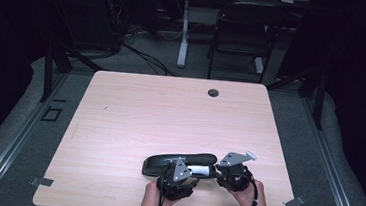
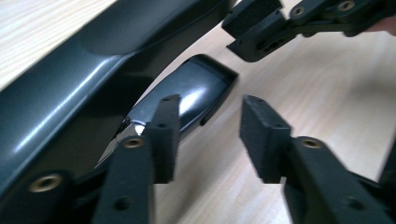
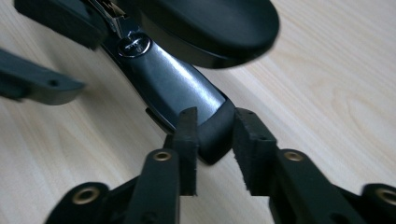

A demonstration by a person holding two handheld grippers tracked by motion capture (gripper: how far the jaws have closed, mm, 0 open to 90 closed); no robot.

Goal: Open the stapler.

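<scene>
While the black stapler (image 1: 181,162) lies near the front edge of the wooden table (image 1: 135,114), just ahead of the person's hands, its top arm is lifted away from its base, so it sits open like a mouth. At the stapler's right end, the right gripper (image 3: 215,140) has its jaws set on either side of the base's rounded tip; the pads look to be touching or very nearly so, though I can't say it is a firm pinch yet. At the stapler's near side, the left gripper (image 2: 210,135) is partly open with nothing between its jaws; one pad (image 2: 166,135) sits beside the shiny metal channel (image 2: 187,93), the other over bare table. To my eye the job is steadying the base so the top can be worked. The right jaws should close squarely across the tip, not on its curved corner, and the left should settle before anything is pulled, or the stapler will swivel on the smooth wood.
</scene>
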